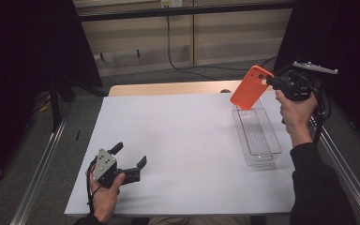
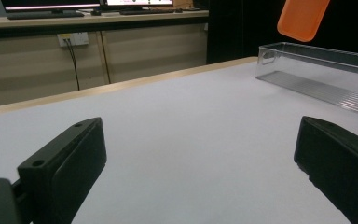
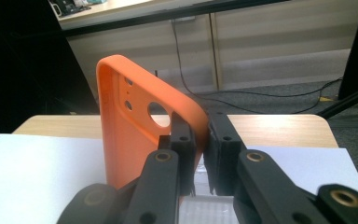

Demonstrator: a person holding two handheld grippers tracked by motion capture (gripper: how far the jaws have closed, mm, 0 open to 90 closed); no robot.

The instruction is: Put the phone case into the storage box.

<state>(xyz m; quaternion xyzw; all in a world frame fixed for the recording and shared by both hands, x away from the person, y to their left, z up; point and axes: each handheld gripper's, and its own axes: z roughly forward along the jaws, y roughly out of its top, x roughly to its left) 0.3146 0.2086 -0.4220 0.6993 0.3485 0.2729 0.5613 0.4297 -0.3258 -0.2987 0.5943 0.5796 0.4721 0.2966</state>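
Orange phone case (image 1: 251,88) held up in the air by the right tool (image 1: 269,80), clamped together on one edge near the camera cut-out, above the far end of the clear plastic tray (image 1: 273,140) at the right side of the white surface (image 1: 183,140). In the right gripper view, jaws pinched on the thin side wall of the case (image 3: 130,135), with the rest of it standing out to the left, unsupported. Likely light, thin and somewhat flexible, so prone to bend or swing about the pinch; probably a rubbery or matt skin, offering fair friction, and not fragile. Better taken by the rim than by the flat back, and near a corner, where the wall is stiffest; a grip beside the cut-out risks the edge folding. Little squeeze needed, given the small weight. Left tool (image 1: 132,165) resting low at the near left of the surface, jaws wide apart, nothing between them, well away from tray and case.
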